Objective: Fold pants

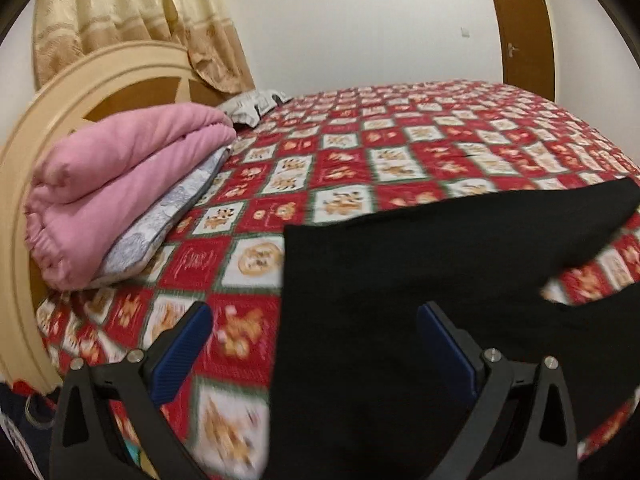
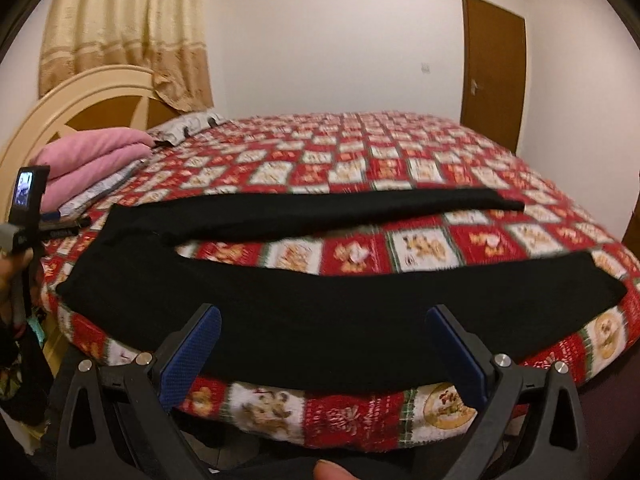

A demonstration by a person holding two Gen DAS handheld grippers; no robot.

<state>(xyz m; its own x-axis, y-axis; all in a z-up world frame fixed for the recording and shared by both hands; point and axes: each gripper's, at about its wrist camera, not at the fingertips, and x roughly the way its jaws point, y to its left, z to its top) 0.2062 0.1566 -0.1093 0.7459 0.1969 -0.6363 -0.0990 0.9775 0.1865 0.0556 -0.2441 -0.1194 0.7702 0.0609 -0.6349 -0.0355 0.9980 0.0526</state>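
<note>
Black pants [image 2: 312, 304] lie flat on the red patterned bedspread [image 2: 360, 160], waist at the left, two legs spread apart toward the right. In the left wrist view the pants [image 1: 400, 300] show their waist end. My left gripper [image 1: 316, 320] is open and empty, hovering over the waist edge. My right gripper [image 2: 324, 320] is open and empty, near the bed's front edge over the near leg. The left gripper's body [image 2: 28, 208] shows at the left of the right wrist view.
A folded pink blanket [image 1: 120, 184] on a pale pillow [image 1: 168, 216] lies by the cream headboard [image 1: 80, 88]. Another pillow [image 1: 252, 106] sits behind. A curtain [image 1: 140, 20] hangs at the back left, a brown door [image 1: 524, 28] at the back right.
</note>
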